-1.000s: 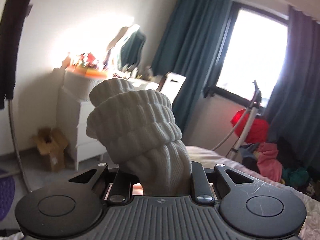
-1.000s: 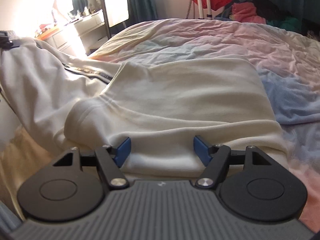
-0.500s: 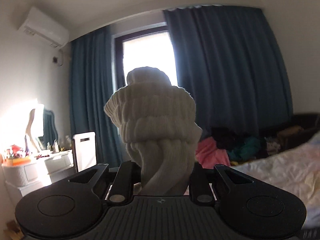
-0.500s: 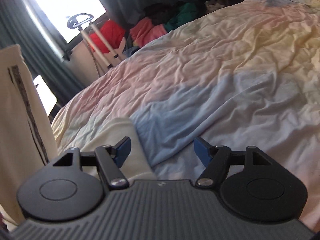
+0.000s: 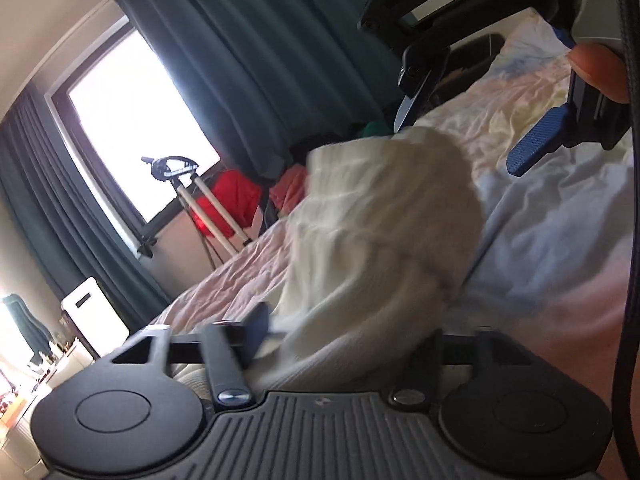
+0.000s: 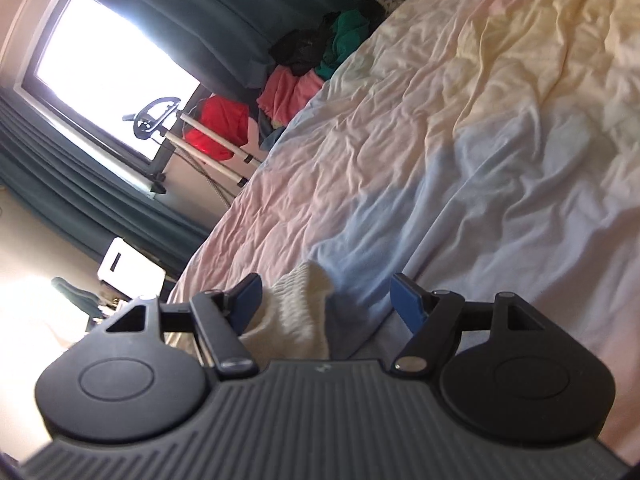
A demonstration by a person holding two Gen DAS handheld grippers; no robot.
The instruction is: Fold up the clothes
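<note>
Left gripper [image 5: 348, 336] with jaws parted around a bunched cream ribbed knit garment [image 5: 384, 232], blurred, apparently loose between the fingers rather than pinched. Garment low over a rumpled pastel bedsheet [image 5: 552, 240]. Right gripper [image 6: 326, 300] wide open, empty, blue pads [image 6: 406, 304] apart, a ribbed cream edge beside the left pad. Teal curtains [image 6: 224, 40] and a bright window [image 6: 104, 68] behind, heaped clothes [image 6: 292, 92] beside the bed.

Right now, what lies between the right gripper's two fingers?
In the right wrist view, the right gripper is open; a cream ribbed cuff lies between, over the bedsheet.
</note>
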